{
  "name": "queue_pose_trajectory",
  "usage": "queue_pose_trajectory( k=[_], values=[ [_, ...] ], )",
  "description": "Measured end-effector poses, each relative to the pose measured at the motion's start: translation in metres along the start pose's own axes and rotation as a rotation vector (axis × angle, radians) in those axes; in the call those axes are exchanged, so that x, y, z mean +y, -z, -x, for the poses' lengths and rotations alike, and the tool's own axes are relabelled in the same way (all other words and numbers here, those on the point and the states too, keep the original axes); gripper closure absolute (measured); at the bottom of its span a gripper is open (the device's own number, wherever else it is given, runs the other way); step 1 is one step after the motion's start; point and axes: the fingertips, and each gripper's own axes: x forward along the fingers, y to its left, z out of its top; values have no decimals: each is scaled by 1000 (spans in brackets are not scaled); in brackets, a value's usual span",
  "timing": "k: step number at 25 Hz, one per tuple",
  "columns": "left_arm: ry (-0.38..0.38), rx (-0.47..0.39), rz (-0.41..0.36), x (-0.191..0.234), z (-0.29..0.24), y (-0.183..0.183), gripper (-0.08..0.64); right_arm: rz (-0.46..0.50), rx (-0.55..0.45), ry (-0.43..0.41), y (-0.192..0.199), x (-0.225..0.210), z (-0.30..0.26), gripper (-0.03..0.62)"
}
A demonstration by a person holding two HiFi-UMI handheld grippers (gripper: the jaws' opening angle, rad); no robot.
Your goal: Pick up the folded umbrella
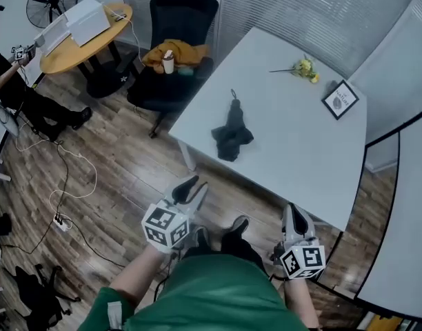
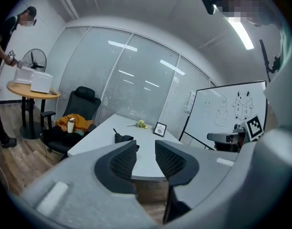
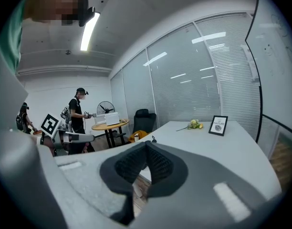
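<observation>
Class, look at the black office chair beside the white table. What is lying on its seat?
A mustard-yellow cloth and a white cup with a brown lid sit there. The cloth hides whatever lies beneath it.

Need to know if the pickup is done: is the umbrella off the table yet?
No, the umbrella lies on the white table, with nothing touching it.

head view steeply down, well back from the white rectangular counter, both gripper views low, facing that same counter
</observation>
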Motion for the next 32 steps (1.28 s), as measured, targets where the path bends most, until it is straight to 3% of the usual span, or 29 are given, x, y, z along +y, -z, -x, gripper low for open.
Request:
queue_pose_trajectory(
  k=[5, 16, 22, 27, 29, 32],
  values=[
    [-40, 31, 47, 21, -36, -6, 430, -14, 10, -59, -5, -23, -48, 589],
    [-182, 72, 41, 31, -153, -36, 409, -33, -27, -210, -59, -116, -153, 589],
    [-226, 159, 22, 38, -208, -27, 337, -65, 1, -220, -60, -163, -183, 589],
    [-238, 189, 60, 69, -246, -35, 337, -86, 20, -191, -59, -195, -193, 589],
    [-218, 238, 94, 88, -261, -30, 337, -96, 21, -166, -61, -202, -195, 589],
    [-152, 324, 280, 111, -285, -6, 337, -127, 10, -115, -66, -213, -198, 589]
  ],
)
